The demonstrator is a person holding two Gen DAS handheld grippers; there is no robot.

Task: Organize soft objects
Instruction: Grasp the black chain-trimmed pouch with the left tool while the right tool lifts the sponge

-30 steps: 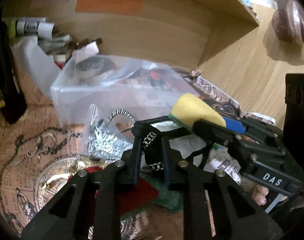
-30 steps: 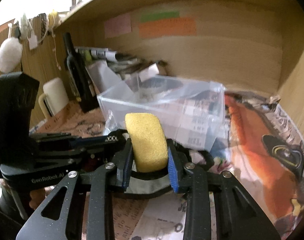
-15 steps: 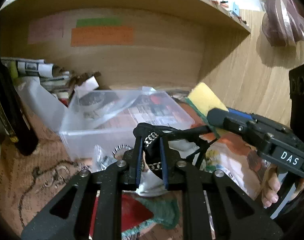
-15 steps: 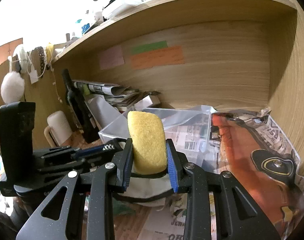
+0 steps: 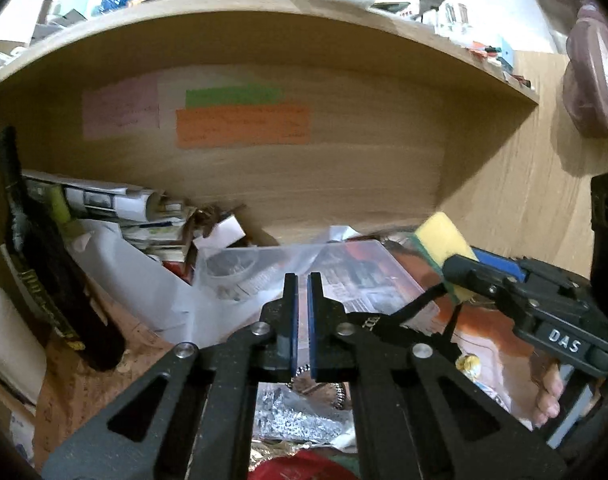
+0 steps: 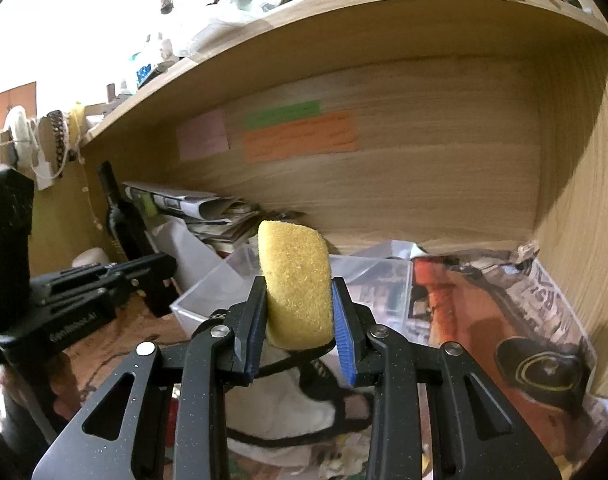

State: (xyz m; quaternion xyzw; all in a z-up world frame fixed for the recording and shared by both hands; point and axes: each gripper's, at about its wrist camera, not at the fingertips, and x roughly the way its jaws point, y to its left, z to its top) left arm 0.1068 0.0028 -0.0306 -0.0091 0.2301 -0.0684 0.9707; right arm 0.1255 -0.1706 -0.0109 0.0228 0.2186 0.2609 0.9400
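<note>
My right gripper [image 6: 299, 308] is shut on a yellow sponge [image 6: 296, 284] and holds it upright above the near edge of a clear plastic box [image 6: 388, 284]. The sponge also shows in the left wrist view [image 5: 444, 244], with a green layer on one side. My left gripper [image 5: 301, 308] has its jaws nearly together with a thin gap and nothing visible between the pads. A black strap [image 5: 388, 320] of a white cloth bag [image 6: 279, 400] runs just to its right. The clear box [image 5: 368, 272] lies ahead of both grippers.
A dark bottle [image 5: 43, 272] leans at the left beside a white cup [image 5: 3, 344]. Stacked newspapers [image 6: 207, 216] lie at the shelf's back. Printed paper [image 6: 504, 320] covers the shelf floor at right. A silver packet [image 5: 295, 416] and red cloth [image 5: 299, 468] lie below the left gripper.
Both grippers have risen and tilted up toward the shelf back. The beaded black strap that sat between the left gripper's pads is no longer there. The sponge stays gripped.
</note>
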